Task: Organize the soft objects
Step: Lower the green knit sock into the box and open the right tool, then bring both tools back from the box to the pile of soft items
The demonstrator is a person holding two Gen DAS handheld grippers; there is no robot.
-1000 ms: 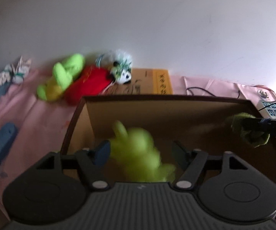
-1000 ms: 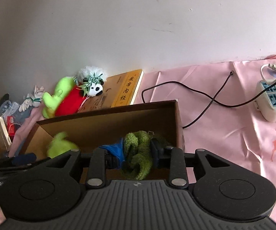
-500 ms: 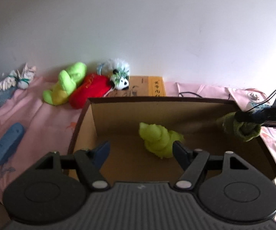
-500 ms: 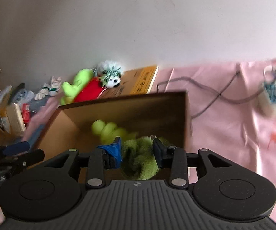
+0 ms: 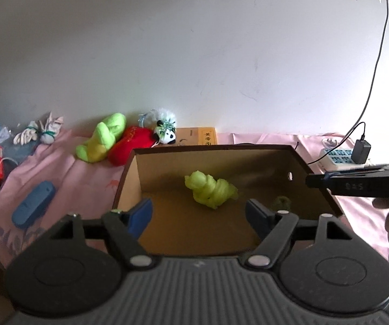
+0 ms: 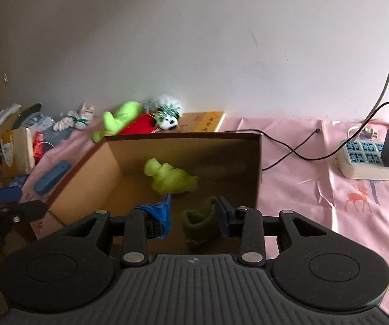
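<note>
A brown cardboard box [image 5: 264, 151] [image 6: 256, 168] sits on the pink cloth. A light green soft toy [image 5: 210, 189] [image 6: 171, 178] lies on the box floor. A dark green knitted piece [image 6: 198, 223] [image 5: 281, 203] is inside the box, between my right gripper's open fingers and not pinched. My right gripper [image 6: 193, 216] is open above the box's near right side; it shows side-on in the left wrist view [image 5: 356, 184]. My left gripper [image 5: 198, 214] is open and empty over the box's near edge.
Against the wall lie a green plush [image 5: 102, 140], a red plush [image 5: 132, 147], a panda toy [image 5: 167, 134] and a yellow book [image 5: 200, 136]. A blue case [image 5: 33, 203] lies left of the box. A power strip [image 6: 373, 159] with cables sits right.
The left gripper let the light green toy fall into the box and drew back. The right gripper opened, and the dark green piece dropped from its grip into the box.
</note>
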